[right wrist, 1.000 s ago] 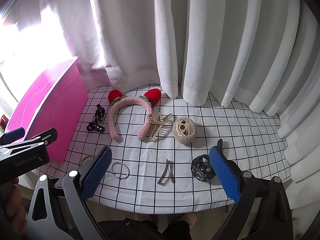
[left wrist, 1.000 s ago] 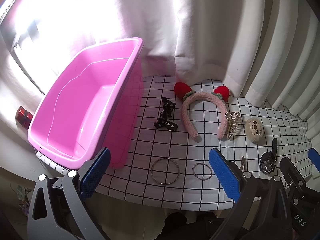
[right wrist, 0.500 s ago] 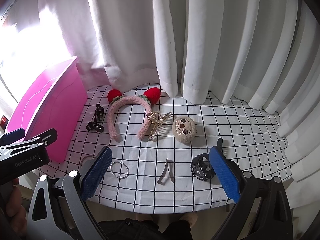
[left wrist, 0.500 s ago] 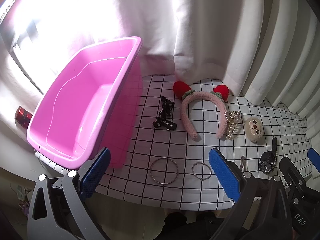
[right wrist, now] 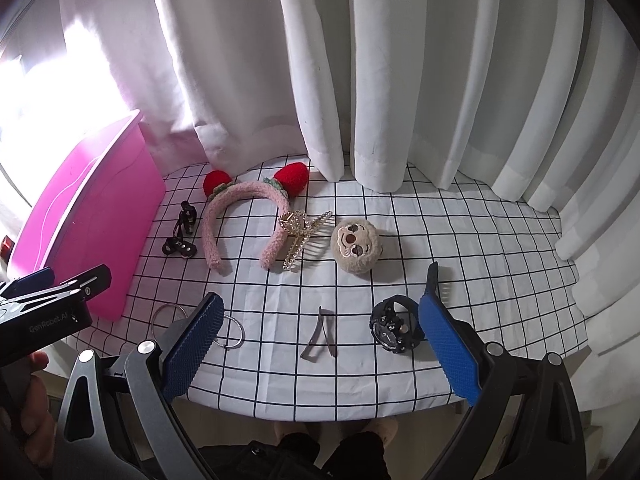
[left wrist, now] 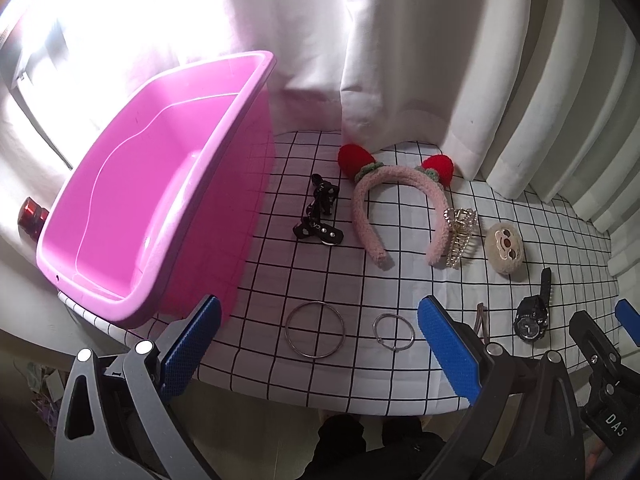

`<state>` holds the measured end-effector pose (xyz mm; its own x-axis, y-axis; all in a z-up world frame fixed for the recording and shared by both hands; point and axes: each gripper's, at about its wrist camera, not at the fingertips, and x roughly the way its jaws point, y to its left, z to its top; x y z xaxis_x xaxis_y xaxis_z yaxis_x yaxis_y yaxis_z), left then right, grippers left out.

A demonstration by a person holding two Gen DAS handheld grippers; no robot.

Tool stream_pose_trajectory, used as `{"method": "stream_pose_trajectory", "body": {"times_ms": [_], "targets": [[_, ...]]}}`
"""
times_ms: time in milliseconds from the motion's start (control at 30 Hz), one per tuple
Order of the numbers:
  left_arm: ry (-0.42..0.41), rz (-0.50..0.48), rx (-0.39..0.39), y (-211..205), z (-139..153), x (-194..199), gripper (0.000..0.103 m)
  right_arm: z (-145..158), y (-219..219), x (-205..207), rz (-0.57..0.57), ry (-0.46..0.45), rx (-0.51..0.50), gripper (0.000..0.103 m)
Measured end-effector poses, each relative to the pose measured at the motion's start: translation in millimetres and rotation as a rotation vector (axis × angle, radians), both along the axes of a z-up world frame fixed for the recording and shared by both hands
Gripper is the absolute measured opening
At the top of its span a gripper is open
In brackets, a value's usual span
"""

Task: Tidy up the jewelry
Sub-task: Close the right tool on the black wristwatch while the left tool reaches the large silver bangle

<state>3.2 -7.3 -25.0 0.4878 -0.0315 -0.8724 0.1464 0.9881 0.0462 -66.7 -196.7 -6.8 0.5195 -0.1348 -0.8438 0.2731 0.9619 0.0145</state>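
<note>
Fingers (left wrist: 448,344) on both my grippers are hanging spread wide, gripping nothing, above the counter's (right wrist: 460,248) near edge. Jewelry is lying across the counter: rings (left wrist: 315,335), watch (right wrist: 394,324), headband (left wrist: 396,204); pink bin (left wrist: 132,208) is occupying its left edge.

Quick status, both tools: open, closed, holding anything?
Left tool: open, holding nothing.
Right tool: open, holding nothing.

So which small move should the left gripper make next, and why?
Probably lower the open left gripper onto the large metal ring: it lies flat between the fingertips, nearest the empty pink bin.
</note>
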Motion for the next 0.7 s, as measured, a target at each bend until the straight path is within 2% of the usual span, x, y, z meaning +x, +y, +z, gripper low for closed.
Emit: {"method": "stream_pose_trajectory", "body": {"times_ms": [200, 433, 700], "targets": [[0.060, -0.018, -0.033, -5.7, -30.4, -3.4, 0.097, -20.4, -29.0, -8.5, -0.024, 0.042, 0.023, 0.094], [0.119, 0.047, -0.035, 10.8, -85.0, -5.2, 0.097, -57.9, -74.1, -21.2, -0.073, 0.088, 0.060, 0.094], [0.157, 0.091, -0.076, 18.5, -137.6, 1.5, 0.097, -103.6, -108.0, -26.3, -0.080, 0.128, 0.081, 0.094]]}}
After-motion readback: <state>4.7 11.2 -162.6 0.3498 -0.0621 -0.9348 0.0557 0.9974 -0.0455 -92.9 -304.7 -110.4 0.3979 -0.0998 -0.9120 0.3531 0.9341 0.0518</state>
